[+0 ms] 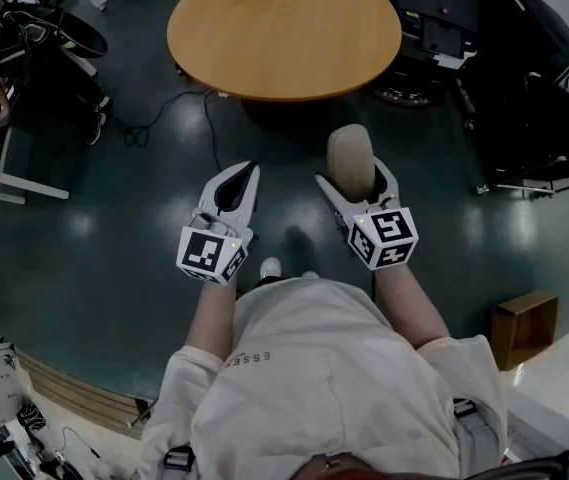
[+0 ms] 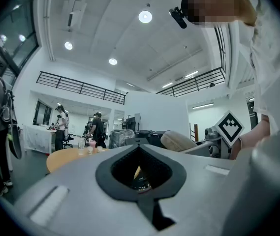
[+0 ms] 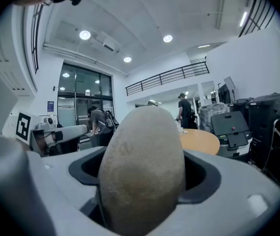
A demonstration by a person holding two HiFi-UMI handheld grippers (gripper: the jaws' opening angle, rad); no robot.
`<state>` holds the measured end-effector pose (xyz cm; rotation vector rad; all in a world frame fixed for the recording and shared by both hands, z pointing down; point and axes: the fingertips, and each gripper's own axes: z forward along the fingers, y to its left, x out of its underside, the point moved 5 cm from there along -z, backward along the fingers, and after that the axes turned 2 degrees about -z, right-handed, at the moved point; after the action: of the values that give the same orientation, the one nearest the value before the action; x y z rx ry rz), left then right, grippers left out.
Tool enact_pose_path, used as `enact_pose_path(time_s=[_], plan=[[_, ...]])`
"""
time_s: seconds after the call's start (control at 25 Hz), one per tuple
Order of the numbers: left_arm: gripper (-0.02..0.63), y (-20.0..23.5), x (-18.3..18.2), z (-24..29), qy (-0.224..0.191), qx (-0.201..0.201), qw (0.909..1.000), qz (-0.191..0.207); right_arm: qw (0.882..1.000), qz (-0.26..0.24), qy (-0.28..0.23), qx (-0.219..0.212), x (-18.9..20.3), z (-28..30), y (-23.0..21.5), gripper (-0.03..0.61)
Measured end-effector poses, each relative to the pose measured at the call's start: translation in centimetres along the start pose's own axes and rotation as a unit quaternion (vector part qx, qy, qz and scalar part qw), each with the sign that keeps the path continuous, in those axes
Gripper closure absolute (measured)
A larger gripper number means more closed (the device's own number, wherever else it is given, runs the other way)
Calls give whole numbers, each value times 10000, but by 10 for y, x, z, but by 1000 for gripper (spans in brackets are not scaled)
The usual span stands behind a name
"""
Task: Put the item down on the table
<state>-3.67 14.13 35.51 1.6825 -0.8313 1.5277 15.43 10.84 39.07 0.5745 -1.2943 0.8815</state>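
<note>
Item – beige, egg-shaped – stands upright between the jaws of my right gripper, clamped on both sides, top poking past the tips, centre-right of head view. Round wooden table is at top centre, well apart from it, w/ dark floor between. Left gripper is pinched closed – nothing in it.
</note>
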Motion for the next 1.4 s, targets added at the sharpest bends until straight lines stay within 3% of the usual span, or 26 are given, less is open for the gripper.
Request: enact_pose_path(time_s=[0.28,0.92,1.4], plan=[[606,16,4,-4,14,40,9999,-139,10000,56,30,19,1,11,7,173],[606,138,7,-2,76,103,9997,-213,9991,-157,-89,386,-23,109,40,173],[606,203,26,87,192,-239,9990,-327,9999,36,99,49,-30,213,-31,175]])
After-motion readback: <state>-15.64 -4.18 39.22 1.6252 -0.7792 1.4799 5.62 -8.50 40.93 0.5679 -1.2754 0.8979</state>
